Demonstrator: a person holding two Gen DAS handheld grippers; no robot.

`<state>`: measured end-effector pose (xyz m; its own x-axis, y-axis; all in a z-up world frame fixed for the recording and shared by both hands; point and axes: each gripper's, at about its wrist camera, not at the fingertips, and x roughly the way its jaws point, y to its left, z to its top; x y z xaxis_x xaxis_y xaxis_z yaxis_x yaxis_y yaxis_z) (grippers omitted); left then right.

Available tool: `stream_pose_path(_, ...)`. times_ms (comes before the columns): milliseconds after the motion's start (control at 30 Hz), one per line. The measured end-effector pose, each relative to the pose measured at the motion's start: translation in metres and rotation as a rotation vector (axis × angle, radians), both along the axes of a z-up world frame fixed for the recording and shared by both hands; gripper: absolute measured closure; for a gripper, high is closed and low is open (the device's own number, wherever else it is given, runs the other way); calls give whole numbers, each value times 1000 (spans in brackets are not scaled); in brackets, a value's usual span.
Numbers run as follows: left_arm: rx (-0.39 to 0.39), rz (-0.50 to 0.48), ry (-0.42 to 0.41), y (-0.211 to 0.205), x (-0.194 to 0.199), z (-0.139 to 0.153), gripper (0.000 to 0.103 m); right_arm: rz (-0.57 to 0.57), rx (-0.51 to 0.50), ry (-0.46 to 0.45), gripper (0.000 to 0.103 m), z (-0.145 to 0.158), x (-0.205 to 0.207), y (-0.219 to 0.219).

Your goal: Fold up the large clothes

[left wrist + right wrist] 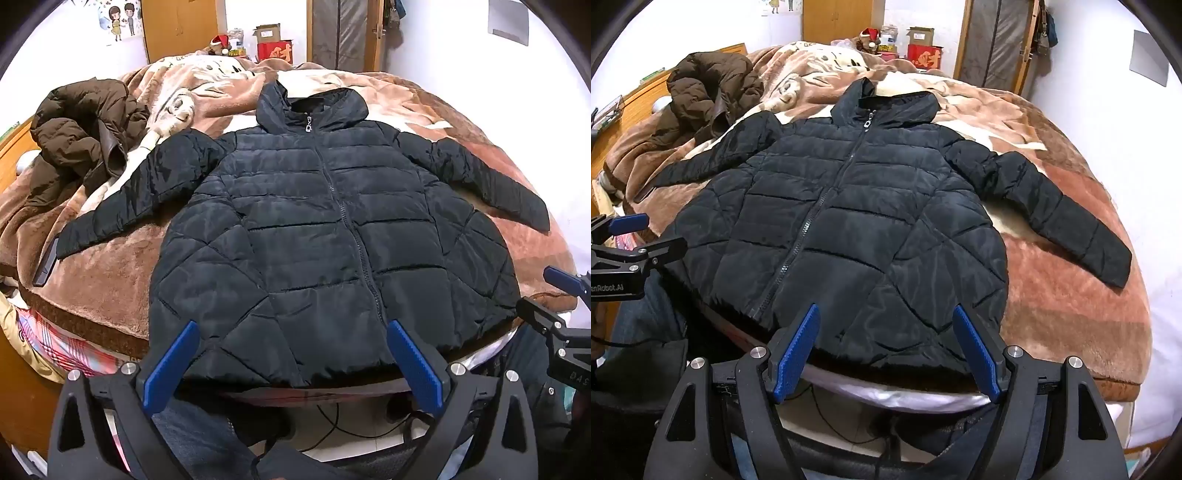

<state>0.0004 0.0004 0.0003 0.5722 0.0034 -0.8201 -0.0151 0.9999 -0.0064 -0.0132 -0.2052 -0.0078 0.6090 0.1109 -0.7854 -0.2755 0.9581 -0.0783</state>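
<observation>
Left wrist view shows your left tongs angled down, jaws wide and empty, above the near hem of the black puffer jacket. Your right tongs match at the hem's other end. The jacket lies flat, zipped, sleeves spread, along the bed's near edge; a brown coat sits crumpled at the far left corner.

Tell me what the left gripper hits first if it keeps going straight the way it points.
Most likely the lower front of the black jacket, near its hem on the bed. The left gripper is open and nothing lies between; depth is uncertain.
</observation>
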Motion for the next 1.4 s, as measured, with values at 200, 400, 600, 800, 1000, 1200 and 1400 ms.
stream_pose_path(200,1,1,-4,1,-1,1,0,3,-7,2,29,-1,0,1)
stream_pose_path(400,6,-5,-5,-4,-3,0,0,-3,-4,7,29,2,-1,3)
stream_pose_path(600,13,-4,-7,-8,-3,-2,0,-4,-7,8,29,-2,0,0)
stream_pose_path(800,12,-10,-5,-8,-2,-1,0,-4,-8,12,29,-2,1,1)
stream_pose_path(1000,16,-27,-2,-12,-2,-5,0,-4,-9,12,29,-3,1,0)
stream_pose_path(1200,15,-27,-1,-13,-2,-5,0,-4,-8,15,29,-3,1,0)
stream_pose_path(1400,14,-27,0,-14,-3,-6,0,-5,-9,16,29,-3,1,0)
